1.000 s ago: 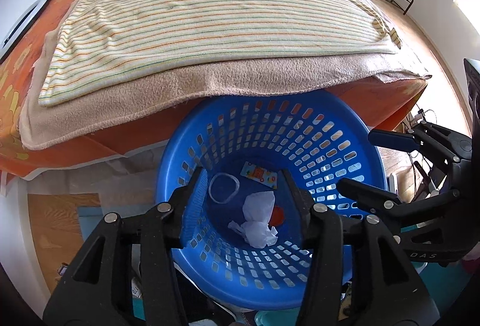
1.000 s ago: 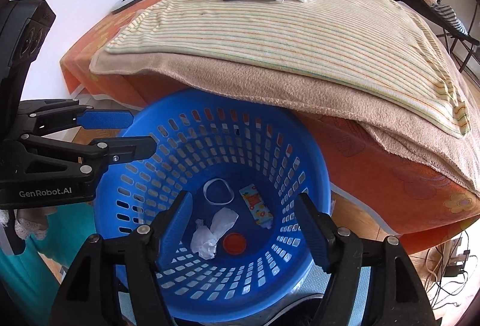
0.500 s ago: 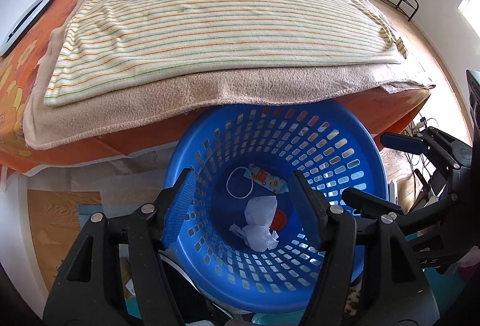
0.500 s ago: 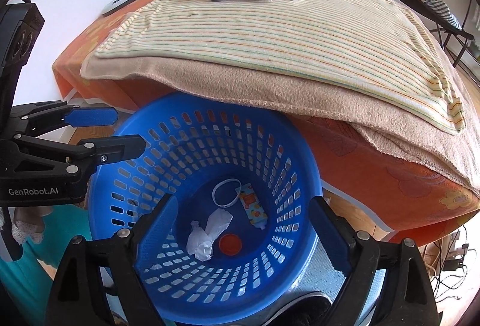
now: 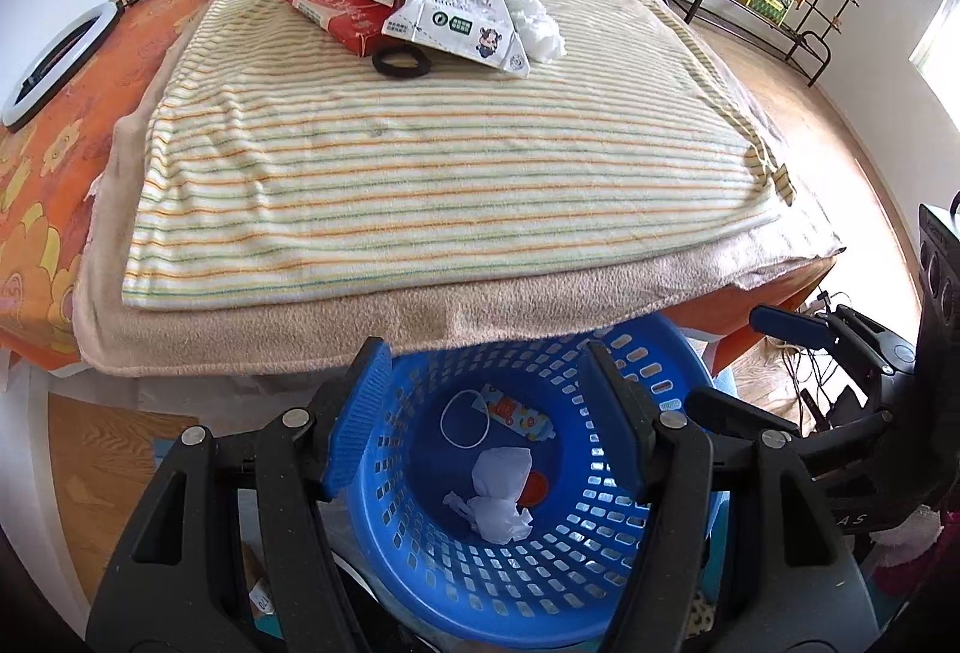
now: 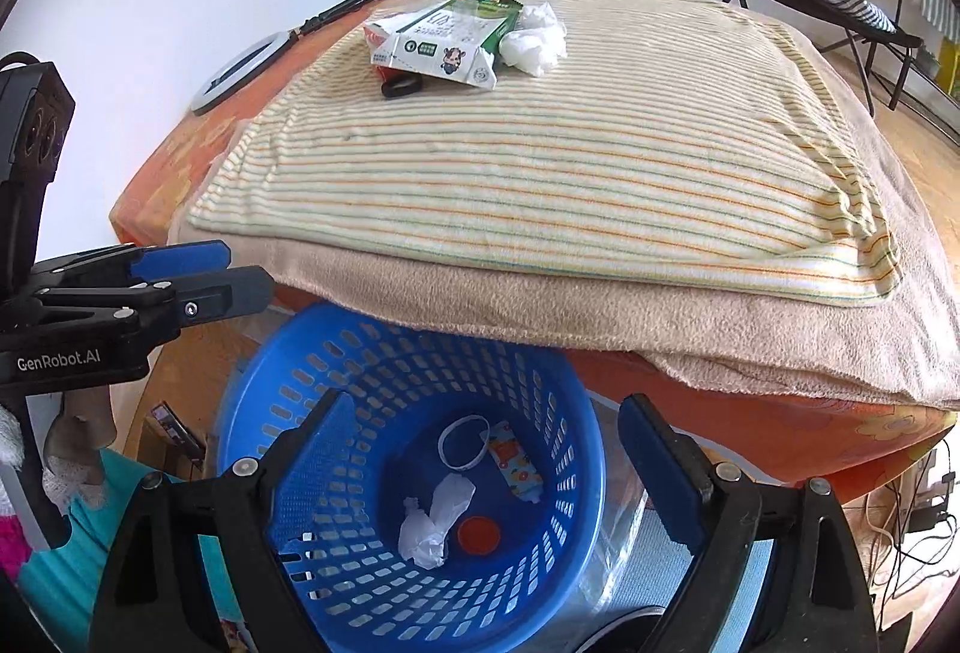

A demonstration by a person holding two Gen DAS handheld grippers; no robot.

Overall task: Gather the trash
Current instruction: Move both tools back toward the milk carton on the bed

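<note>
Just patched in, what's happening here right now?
Trash pickup, mid-job. Both the left gripper and right gripper are open and empty above the blue basket, which holds a crumpled tissue, red cap, wrapper and white ring. A carton, tissue wad, red box and black band wait on the striped blanket.

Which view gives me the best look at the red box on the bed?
Left wrist: the red box shows its whole top face, only partly overlapped by wrappers. In the right wrist view the milk carton hides nearly all of it.
</note>
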